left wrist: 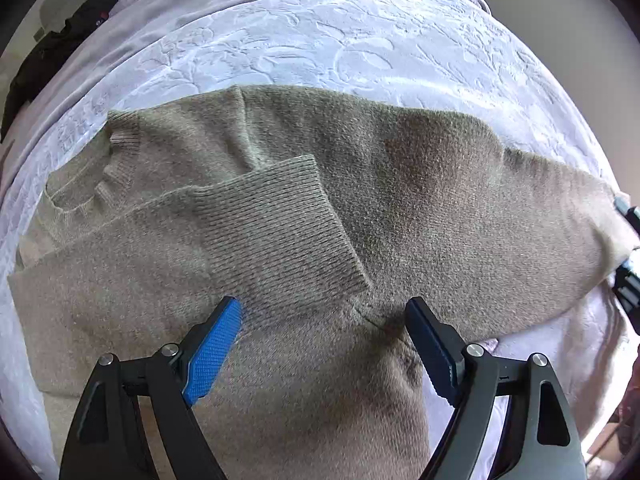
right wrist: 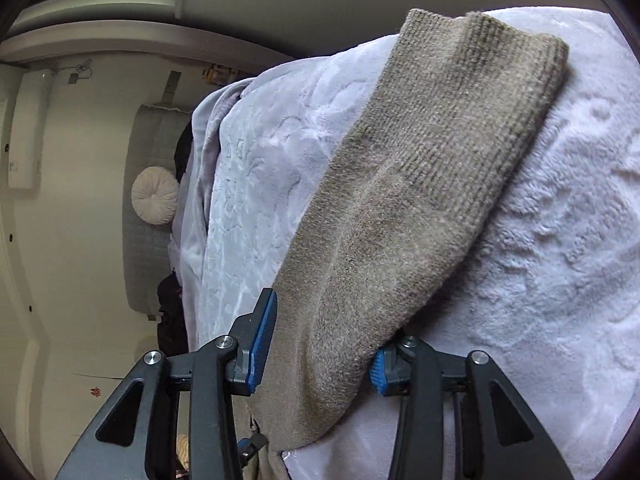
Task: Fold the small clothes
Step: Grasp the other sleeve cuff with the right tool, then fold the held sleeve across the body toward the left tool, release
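Note:
A beige knit sweater (left wrist: 400, 184) lies flat on a white embossed bedspread (left wrist: 360, 40). One sleeve is folded across the body, its ribbed cuff (left wrist: 288, 232) near the middle. My left gripper (left wrist: 324, 316) is open just above the sweater, next to that cuff, holding nothing. The other sleeve (right wrist: 400, 200) stretches out over the bedspread (right wrist: 560, 240), its ribbed cuff (right wrist: 492, 64) at the far end. My right gripper (right wrist: 324, 340) is open with the jaws on either side of this sleeve; the cloth lies between the pads, not pinched. The right gripper also shows at the edge of the left wrist view (left wrist: 628, 248).
A grey blanket (left wrist: 180, 4) is bunched at the far side of the bed. Dark clothing (left wrist: 60, 48) lies at the far left. In the right wrist view a padded headboard (right wrist: 152, 240) and a round white cushion (right wrist: 154, 196) stand beyond the bed.

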`<state>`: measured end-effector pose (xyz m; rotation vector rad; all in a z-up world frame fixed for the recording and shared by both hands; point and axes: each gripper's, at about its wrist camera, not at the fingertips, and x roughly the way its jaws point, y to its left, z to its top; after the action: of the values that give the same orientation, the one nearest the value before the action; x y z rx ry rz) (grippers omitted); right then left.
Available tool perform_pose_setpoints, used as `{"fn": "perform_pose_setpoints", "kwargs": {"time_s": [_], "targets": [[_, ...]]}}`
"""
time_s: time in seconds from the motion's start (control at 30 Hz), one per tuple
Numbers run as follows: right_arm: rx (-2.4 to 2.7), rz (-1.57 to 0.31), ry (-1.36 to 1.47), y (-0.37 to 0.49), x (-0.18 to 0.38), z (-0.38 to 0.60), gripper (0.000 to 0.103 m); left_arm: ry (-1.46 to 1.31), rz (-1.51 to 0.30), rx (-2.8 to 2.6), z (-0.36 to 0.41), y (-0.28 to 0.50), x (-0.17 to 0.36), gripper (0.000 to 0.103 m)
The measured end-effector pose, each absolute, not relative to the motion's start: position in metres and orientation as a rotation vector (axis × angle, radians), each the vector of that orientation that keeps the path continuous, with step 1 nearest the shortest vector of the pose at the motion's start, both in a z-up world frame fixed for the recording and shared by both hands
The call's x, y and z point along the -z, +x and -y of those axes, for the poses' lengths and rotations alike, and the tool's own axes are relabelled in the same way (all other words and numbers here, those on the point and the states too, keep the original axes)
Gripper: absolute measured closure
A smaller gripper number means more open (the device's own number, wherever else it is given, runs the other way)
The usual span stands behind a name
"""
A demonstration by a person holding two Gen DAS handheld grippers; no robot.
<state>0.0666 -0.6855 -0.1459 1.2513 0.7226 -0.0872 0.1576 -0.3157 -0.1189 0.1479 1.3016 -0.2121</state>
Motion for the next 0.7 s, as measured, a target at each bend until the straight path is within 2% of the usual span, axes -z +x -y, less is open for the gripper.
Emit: {"fn": "perform_pose_setpoints", "kwargs": {"time_s": [0.03,0.07,0.1,0.3,0.7], "targets": [[0.079,-0.720,1.263,0.067,0.145,0.685,0.064,0.155,-1.298,0.210,0.319,0.157,0.121,0.018],[0.060,-0.715,1.278,0.070,0.144,0.683,0.085,0.165,-1.297,0.207,0.321,0.157,0.124,0.018],[0.045,-0.711,1.285,0.071,0.142,0.682,0.095,0.186,-1.303,0.206,0.324,0.156,0.128,0.018],[-0.067,-0.656,1.292,0.079,0.114,0.664,0.095,0.177,-1.300,0.243,0.323,0.151,0.119,0.018],[-0.200,-0.645,1.175,0.111,0.054,0.584,0.095,0.072,-1.249,0.259,0.231,0.134,0.077,0.018]]}}
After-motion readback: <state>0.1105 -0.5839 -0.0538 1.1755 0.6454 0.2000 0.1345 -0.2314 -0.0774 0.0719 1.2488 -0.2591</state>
